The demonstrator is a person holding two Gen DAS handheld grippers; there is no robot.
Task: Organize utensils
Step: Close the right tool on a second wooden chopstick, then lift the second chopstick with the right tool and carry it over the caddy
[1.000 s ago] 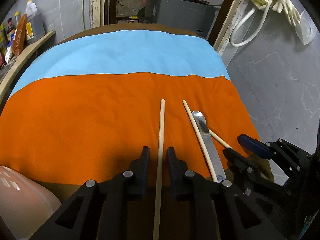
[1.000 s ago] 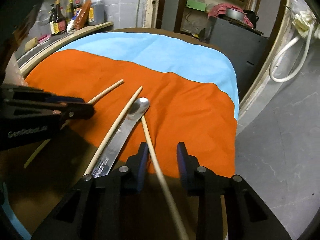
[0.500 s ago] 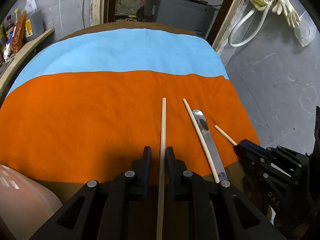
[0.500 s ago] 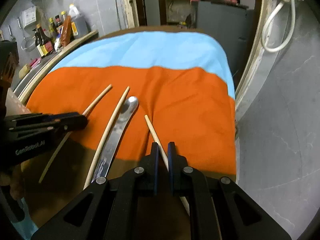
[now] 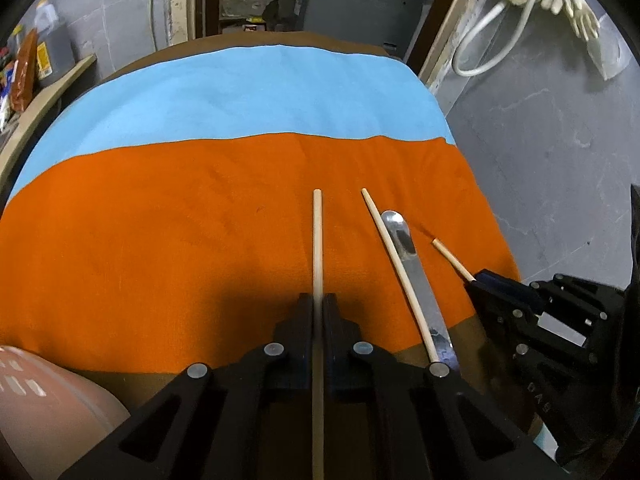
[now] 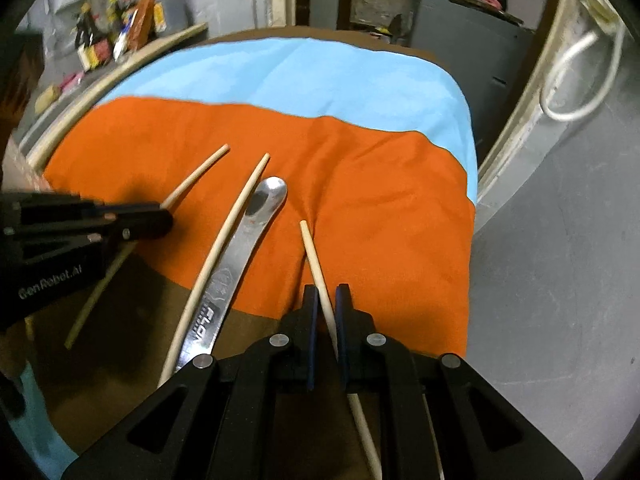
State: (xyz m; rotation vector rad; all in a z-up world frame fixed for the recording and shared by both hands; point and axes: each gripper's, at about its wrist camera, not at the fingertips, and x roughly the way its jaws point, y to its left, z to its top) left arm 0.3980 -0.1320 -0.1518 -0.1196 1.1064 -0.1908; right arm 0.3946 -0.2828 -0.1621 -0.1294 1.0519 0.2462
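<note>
My left gripper [image 5: 318,300] is shut on a wooden chopstick [image 5: 317,240] that points forward over the orange cloth [image 5: 160,240]. My right gripper [image 6: 326,292] is shut on another wooden chopstick [image 6: 312,252]; it also shows in the left wrist view [image 5: 452,258], with the right gripper [image 5: 484,280] at the right. Between them a third chopstick [image 5: 396,264] and a metal spoon [image 5: 412,264] lie side by side on the cloth. In the right wrist view the spoon [image 6: 248,232], the loose chopstick [image 6: 224,236] and the left gripper [image 6: 160,216] are at left.
The table carries an orange cloth and a light blue cloth [image 5: 240,96] behind it. A pinkish container [image 5: 44,408] sits at the near left. Bottles [image 6: 120,36] stand on a shelf at the far left. A grey cabinet [image 5: 352,4] stands behind the table.
Both grippers have closed on their chopsticks. The right gripper has pulled back a little, so its chopstick no longer lies against the spoon.
</note>
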